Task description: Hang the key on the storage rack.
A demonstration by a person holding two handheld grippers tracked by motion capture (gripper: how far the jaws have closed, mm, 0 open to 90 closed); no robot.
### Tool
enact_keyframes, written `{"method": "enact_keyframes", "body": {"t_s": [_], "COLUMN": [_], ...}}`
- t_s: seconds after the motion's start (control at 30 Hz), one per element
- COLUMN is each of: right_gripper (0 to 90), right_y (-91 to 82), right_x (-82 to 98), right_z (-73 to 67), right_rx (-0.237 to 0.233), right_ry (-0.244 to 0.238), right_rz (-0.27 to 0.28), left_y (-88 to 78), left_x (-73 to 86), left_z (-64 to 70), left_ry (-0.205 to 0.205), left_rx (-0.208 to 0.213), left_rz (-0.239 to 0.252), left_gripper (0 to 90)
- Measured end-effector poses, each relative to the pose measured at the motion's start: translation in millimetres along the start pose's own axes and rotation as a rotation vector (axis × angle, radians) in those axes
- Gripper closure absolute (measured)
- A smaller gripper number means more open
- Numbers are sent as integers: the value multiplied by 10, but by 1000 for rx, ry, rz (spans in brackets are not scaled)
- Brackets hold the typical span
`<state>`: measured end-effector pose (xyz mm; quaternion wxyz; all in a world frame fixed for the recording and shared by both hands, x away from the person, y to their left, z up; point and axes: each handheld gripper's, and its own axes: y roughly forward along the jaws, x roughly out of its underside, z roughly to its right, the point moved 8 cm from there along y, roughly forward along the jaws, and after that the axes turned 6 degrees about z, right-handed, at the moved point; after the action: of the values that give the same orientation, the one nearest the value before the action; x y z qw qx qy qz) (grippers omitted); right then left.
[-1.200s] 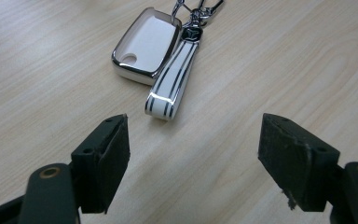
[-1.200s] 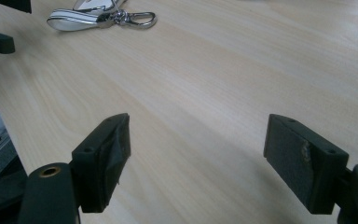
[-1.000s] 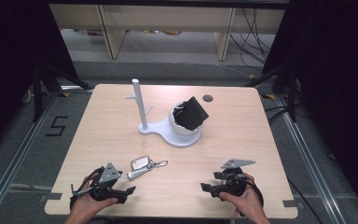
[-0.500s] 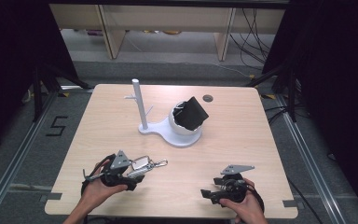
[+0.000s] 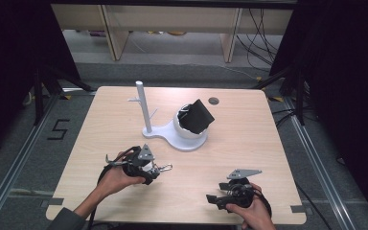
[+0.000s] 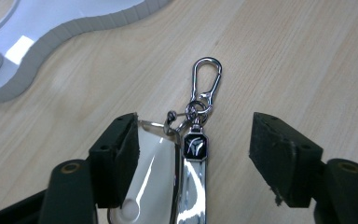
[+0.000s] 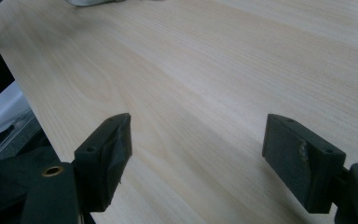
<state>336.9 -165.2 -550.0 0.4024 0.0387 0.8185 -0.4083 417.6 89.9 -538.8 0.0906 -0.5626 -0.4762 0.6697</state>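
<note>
From my left gripper (image 6: 193,154) I see the key fob (image 6: 151,182) with its carabiner (image 6: 206,79) lying on the table (image 6: 284,56) between the jaws, its lower end cut off. The jaws have just been closing but stand apart; whether the left pad touches the fob I cannot tell. My right gripper (image 7: 198,158) gapes over bare wood.

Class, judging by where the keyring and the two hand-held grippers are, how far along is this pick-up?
Done: the left hand-held gripper straddles the keyring on the table. In hand: its jaws have just been closing, pads not yet pressing. Left: grip and lift. The right hand-held gripper waits open.
</note>
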Motion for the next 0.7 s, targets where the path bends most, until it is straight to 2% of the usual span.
{"method": "enact_keyframes", "body": {"t_s": [0.03, 0.13, 0.17, 0.2, 0.23, 0.27, 0.4, 0.43, 0.5, 0.53, 0.57, 0.7], "right_gripper": [252, 253, 253, 253, 253, 253, 254, 253, 254, 254, 254, 254], "right_y": [5, 6, 2, 4, 3, 2, 6, 6, 4, 8, 7, 10], "right_x": [-9, -10, -3, -11, -12, -13, -9, -8, -4, -13, -13, -14], "right_z": [31, 32, 6, 24, 20, 17, 9, 6, -9, 15, 14, 10], "right_rx": [2, 1, -2, 0, -3, -3, -8, -10, -12, -12, -15, -17], "right_ry": [-30, -31, -8, -33, -35, -34, -29, -28, -9, -32, -32, -32], "right_rz": [9, 9, 3, 9, 11, 10, 6, 6, 0, 9, 9, 8], "left_y": [24, 105, 135, 157, 172, 200, 260, 304, 336, 351, 363, 405], "left_x": [-20, -71, -91, -104, -108, -132, -182, -187, -186, -185, -189, -205], "left_z": [4, 43, 60, 54, 70, 66, 65, 66, 72, 71, 56, 44], "left_ry": [13, 42, 50, 84, 77, 102, 127, 153, 147, 145, 164, 150], "left_rx": [12, 36, 42, 51, 52, 50, 60, 63, 72, 75, 79, 86], "left_rz": [-12, -52, -64, -84, -97, -109, -124, -161, -197, -211, -228, -275], "left_gripper": [341, 342, 347, 358, 363, 368, 424, 455, 468, 480, 488, 535]}}
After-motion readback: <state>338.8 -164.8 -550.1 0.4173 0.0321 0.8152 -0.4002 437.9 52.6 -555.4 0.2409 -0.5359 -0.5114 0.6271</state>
